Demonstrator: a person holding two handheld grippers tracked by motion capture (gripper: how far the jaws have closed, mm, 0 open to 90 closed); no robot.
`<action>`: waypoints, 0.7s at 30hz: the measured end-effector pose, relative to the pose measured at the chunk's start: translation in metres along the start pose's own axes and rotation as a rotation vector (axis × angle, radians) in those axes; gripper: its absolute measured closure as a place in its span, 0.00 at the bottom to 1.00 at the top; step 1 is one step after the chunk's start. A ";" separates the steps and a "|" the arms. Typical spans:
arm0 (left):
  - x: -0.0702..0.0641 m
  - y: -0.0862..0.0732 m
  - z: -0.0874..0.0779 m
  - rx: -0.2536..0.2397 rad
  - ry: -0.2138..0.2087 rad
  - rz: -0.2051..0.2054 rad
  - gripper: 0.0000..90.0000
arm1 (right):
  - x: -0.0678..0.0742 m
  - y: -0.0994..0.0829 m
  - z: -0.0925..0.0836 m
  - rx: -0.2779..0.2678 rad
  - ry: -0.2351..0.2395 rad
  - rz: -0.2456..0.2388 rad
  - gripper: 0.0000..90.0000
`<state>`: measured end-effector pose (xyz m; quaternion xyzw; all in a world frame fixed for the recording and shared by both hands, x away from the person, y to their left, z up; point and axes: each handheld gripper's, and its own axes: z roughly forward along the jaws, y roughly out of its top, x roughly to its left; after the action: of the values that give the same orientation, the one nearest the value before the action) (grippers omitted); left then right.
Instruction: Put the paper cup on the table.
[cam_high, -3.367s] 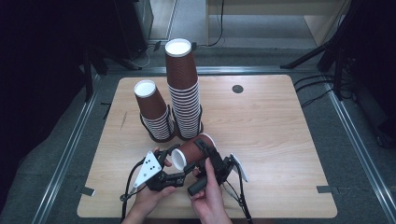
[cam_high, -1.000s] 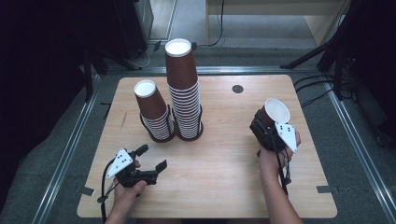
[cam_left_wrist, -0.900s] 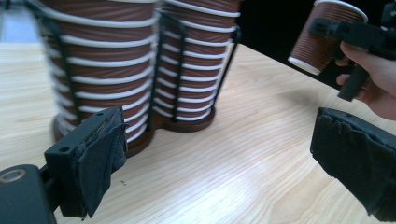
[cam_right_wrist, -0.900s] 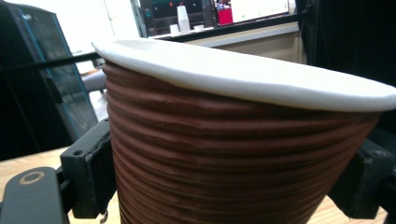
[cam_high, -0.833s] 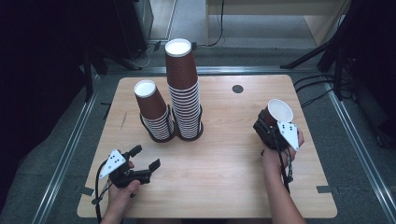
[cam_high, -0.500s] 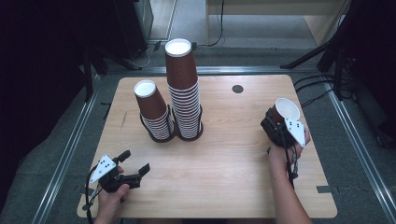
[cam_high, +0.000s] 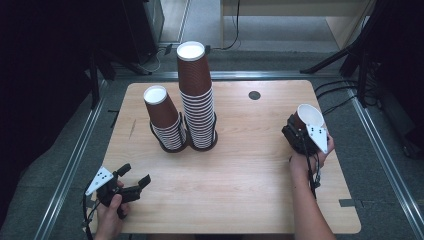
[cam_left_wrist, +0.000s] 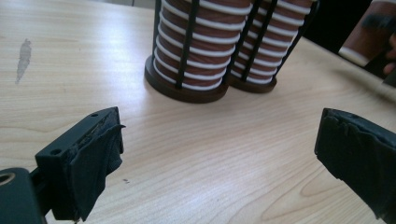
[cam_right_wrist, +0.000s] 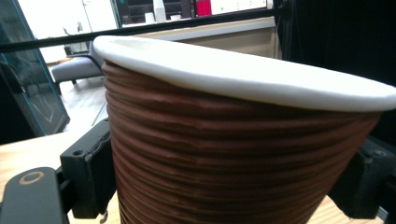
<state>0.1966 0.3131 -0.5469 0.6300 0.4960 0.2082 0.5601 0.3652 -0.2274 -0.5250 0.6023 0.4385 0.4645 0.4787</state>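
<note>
My right claw (cam_high: 298, 131) clamped the cup (cam_high: 308, 116); left claw (cam_high: 131, 176) gaped empty. A harder squeeze risked crushing its wall.

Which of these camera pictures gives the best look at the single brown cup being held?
The right gripper view: the cup sits close up between that gripper's black jaws, its ribbed wall and white rim plain. The high view shows it small, mouth up, in the right gripper near the table's right edge. The left gripper view catches a blurred bit at its top right corner.

Wooden table (cam_high: 235, 190) bears two caged cup stacks (cam_high: 200, 110)
</note>
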 end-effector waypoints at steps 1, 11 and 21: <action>0.001 0.000 0.000 -0.005 0.000 -0.011 0.01 | 0.000 0.000 0.001 0.003 -0.004 -0.006 0.13; 0.000 -0.003 0.002 -0.002 -0.003 -0.010 0.01 | -0.003 -0.005 0.006 0.068 -0.032 -0.054 0.13; 0.000 -0.003 0.003 0.001 -0.004 -0.003 0.01 | -0.002 -0.009 0.010 0.118 -0.054 -0.096 0.12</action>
<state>0.1980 0.3112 -0.5502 0.6299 0.4963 0.2058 0.5608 0.3734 -0.2292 -0.5353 0.6200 0.4805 0.3980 0.4758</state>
